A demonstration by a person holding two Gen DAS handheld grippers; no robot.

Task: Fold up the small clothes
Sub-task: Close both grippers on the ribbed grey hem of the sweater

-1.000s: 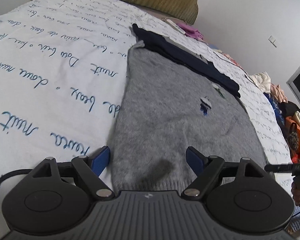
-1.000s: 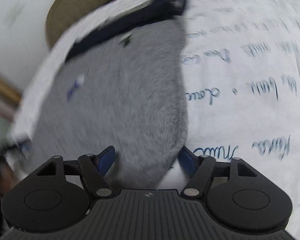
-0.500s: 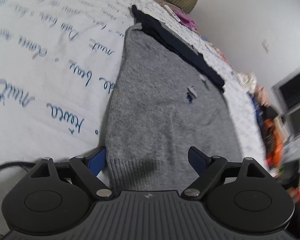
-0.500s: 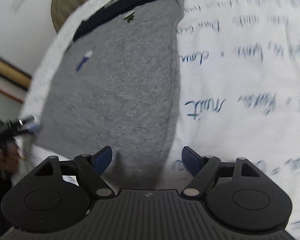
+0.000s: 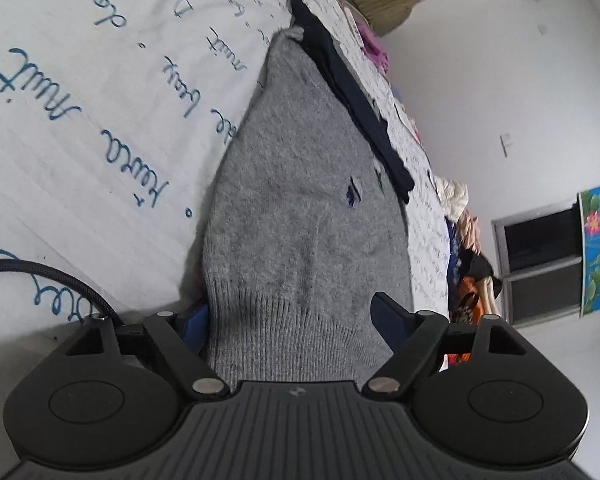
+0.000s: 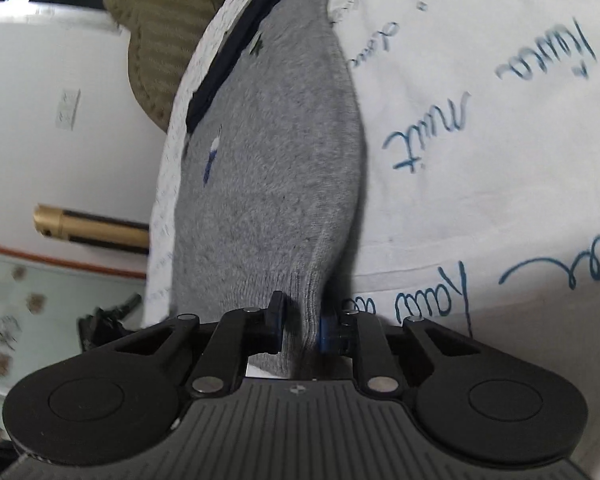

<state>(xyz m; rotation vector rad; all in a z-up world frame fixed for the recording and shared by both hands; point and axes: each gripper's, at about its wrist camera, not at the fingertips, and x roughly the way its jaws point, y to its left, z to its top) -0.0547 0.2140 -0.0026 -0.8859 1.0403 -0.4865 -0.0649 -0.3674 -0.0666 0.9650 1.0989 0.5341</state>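
A grey knit sweater (image 5: 300, 208) with a small blue logo lies flat on the white bed sheet (image 5: 80, 140). It also shows in the right wrist view (image 6: 268, 168). My left gripper (image 5: 292, 320) is open, its jaws either side of the ribbed hem, which runs between them. My right gripper (image 6: 300, 324) is shut on the ribbed hem corner of the grey sweater. A dark navy garment (image 5: 352, 92) lies along the sweater's far edge.
The sheet carries blue handwriting print. An olive pillow (image 6: 160, 48) sits at the head of the bed. A pile of clothes (image 5: 464, 240) lies past the bed's far side. A black cable (image 5: 52, 276) trails at my left gripper.
Both grippers have moved down onto the sweater's hem. The right gripper has gone from open to shut on the hem corner. The left gripper stays open around the hem.
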